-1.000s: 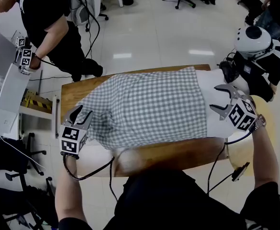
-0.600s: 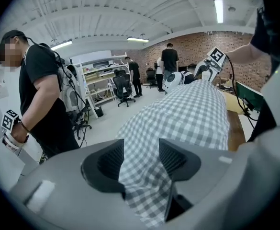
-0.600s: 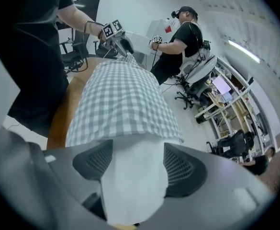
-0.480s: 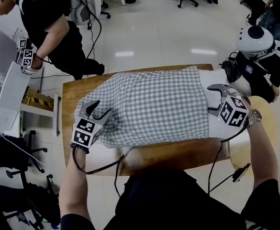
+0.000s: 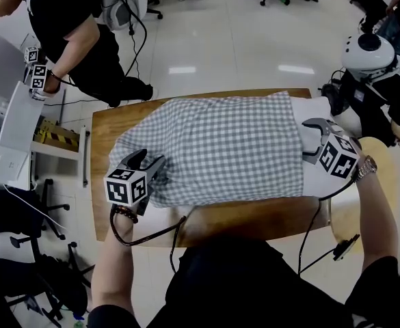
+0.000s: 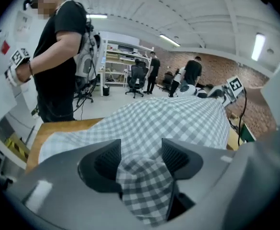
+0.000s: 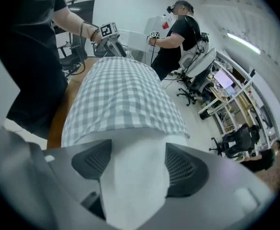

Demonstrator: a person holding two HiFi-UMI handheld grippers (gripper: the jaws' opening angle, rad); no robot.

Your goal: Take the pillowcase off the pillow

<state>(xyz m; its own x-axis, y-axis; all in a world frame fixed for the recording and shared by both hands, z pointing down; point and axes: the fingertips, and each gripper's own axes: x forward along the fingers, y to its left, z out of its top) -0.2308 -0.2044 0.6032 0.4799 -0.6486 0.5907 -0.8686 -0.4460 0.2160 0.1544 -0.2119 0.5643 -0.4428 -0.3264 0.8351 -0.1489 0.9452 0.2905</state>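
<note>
1. Now the pillow (image 5: pixel 309 111) lies lengthwise across the wooden worktop (image 5: pixel 247 217), most of it covered by the grey-and-white checked pillowcase (image 5: pixel 213 149).
2. At the right end the pillow's bare white part sticks out of the pillowcase's open mouth.
3. The left tool (image 5: pixel 147 161) is at the closed left end of the pillowcase, near the front corner, and points down into the cloth.
4. In the left gripper view, a bunched fold of checked cloth stands between that tool's jaws. The jaws have just been opening and stand apart, with cloth filling the gap between the pads but no clear pinch on it.
5. The right tool (image 5: pixel 310 141) is at the bare white end of the pillow, just beyond the pillowcase's hem, and is tilted steeply down.
6. In the right gripper view, its jaws are wide apart and have just been opening. The white pillow rises between them and brushes the pads on both sides, with the checked hem lying just beyond the jaw tips.
7. Beyond the far left corner of the worktop another person (image 5: pixel 83 39) in a black shirt stands on the glossy floor (image 5: pixel 220 39).
</note>
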